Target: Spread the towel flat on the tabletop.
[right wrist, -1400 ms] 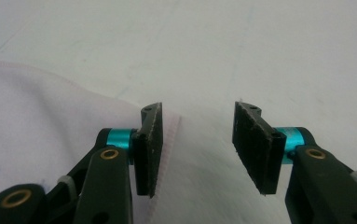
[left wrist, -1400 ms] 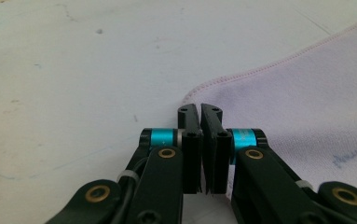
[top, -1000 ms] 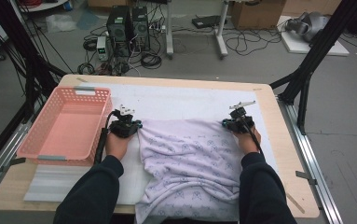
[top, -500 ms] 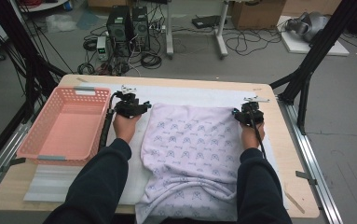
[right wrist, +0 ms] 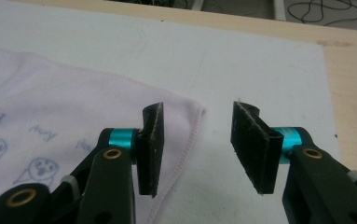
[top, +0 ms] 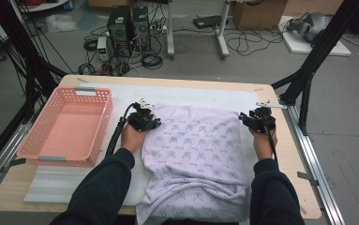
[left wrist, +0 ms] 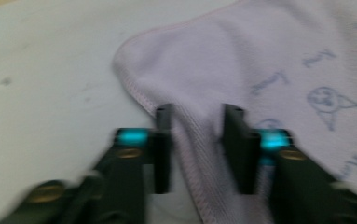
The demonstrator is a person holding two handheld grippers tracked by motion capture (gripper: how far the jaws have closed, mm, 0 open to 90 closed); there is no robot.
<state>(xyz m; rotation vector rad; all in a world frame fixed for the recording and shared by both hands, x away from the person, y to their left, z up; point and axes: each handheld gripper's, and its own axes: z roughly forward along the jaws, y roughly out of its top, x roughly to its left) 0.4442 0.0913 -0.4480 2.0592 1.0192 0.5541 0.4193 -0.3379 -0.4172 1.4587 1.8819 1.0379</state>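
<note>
A lilac cloth (top: pixel 196 150) with small printed figures lies spread on the white mat (top: pixel 205 93), its near end hanging over the table's front edge. My left gripper (top: pixel 153 123) sits at the cloth's far left corner. In the left gripper view the gripper (left wrist: pixel 197 135) has its jaws apart with the cloth's (left wrist: pixel 260 60) stitched hem lying flat between them; they have just been closing. My right gripper (top: pixel 246 118) is at the far right corner. In the right gripper view the gripper (right wrist: pixel 197 140) has just been opening, and the cloth's (right wrist: pixel 50 107) corner lies loose by its left jaw.
A pink plastic basket (top: pixel 88 90) stands empty at the left of the wooden table (top: pixel 289 159). Black frame legs rise at the table's left and right sides. Computer towers and cables lie on the floor beyond.
The cloth's bunched far edge has been drawn out and laid flat. Both hands have shifted to the right. Both grippers, shut on the corners earlier, now have their jaws apart.
</note>
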